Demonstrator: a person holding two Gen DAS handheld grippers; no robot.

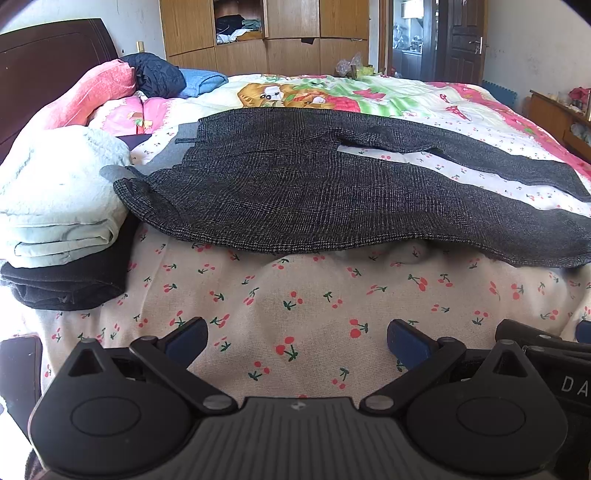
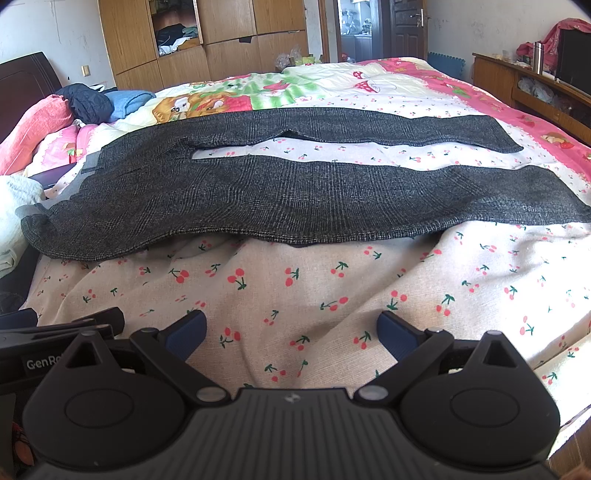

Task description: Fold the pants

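Note:
Dark grey checked pants [image 1: 303,184] lie flat across the bed, waist to the left, both legs spread to the right with a gap between them. They show whole in the right wrist view [image 2: 258,192]. My left gripper [image 1: 297,341] is open and empty, over the cherry-print sheet in front of the pants' near edge. My right gripper [image 2: 291,330] is open and empty, also short of the near leg. The two grippers sit side by side.
A stack of folded clothes, pale green on black [image 1: 59,214], lies left of the waist. Pink pillow [image 1: 92,92], dark jacket [image 1: 155,77] and blue cloth [image 1: 203,81] sit near the headboard. A wardrobe [image 1: 266,33] stands behind; a wooden cabinet [image 2: 535,85] on the right.

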